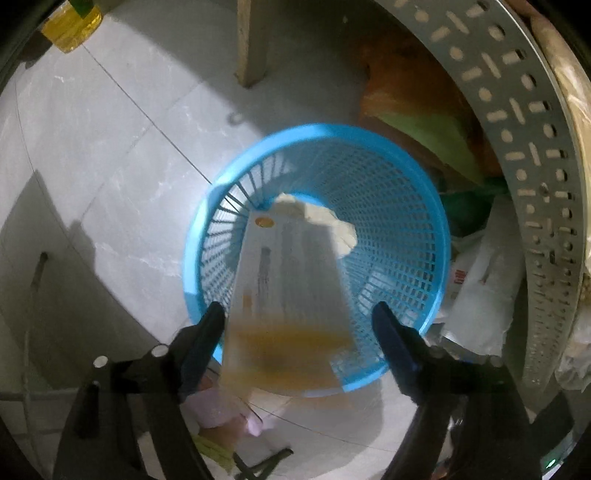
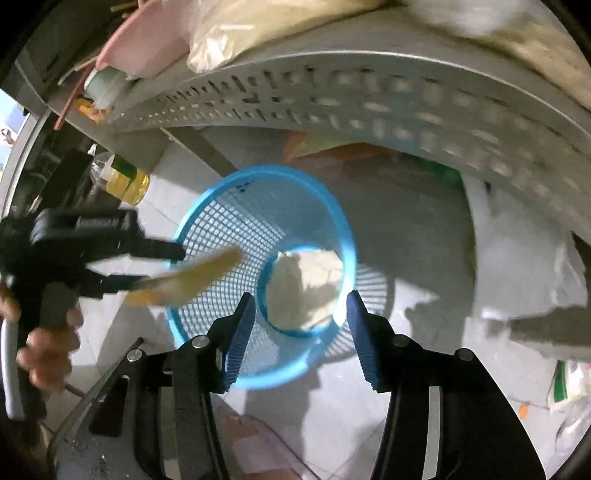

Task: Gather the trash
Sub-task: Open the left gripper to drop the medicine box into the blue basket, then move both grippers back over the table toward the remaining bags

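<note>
A blue mesh basket stands on the tiled floor with a crumpled white paper at its bottom. My left gripper hangs over the rim with its jaws wide. A flat white and orange box, blurred, lies between them, angled down into the basket. Its right edge is clear of the right finger. My right gripper stands open above the basket with nothing between its fingers.
A grey perforated metal shelf curves over the basket, loaded with bags. White bags lie under it on the floor. A yellow oil bottle and a wooden leg stand nearby. A hand holds the left gripper.
</note>
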`<action>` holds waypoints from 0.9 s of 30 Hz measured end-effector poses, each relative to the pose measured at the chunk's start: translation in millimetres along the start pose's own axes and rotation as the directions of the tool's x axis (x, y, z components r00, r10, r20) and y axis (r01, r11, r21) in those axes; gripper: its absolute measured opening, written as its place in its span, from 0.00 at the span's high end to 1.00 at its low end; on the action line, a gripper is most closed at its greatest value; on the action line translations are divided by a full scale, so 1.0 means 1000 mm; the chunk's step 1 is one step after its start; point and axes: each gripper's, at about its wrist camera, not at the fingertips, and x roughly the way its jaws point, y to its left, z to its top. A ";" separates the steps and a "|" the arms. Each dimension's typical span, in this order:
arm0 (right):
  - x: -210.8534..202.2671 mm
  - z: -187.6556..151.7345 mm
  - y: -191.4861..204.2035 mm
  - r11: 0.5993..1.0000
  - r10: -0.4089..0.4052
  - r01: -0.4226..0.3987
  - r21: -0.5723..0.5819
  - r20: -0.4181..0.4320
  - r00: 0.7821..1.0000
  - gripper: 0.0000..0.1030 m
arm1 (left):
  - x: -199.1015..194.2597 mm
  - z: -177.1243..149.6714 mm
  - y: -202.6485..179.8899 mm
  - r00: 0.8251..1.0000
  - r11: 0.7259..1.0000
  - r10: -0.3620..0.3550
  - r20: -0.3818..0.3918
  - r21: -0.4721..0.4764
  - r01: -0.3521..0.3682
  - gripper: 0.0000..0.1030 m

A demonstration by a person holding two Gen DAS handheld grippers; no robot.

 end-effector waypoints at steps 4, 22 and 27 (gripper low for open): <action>-0.013 -0.019 -0.011 1.000 0.002 -0.002 -0.005 -0.009 1.000 0.52 | -0.027 -0.009 -0.007 0.999 1.000 -0.024 0.040 0.005 0.024 0.20; -0.119 -0.050 0.038 0.984 0.097 -0.081 -0.158 0.100 0.990 0.45 | -0.303 -0.212 0.045 0.891 0.982 -0.153 0.428 0.169 0.087 0.11; -0.164 -0.060 0.083 0.961 0.018 0.040 -0.273 0.208 0.978 0.20 | -0.329 -0.315 0.102 0.833 0.980 -0.197 0.518 0.133 0.149 0.11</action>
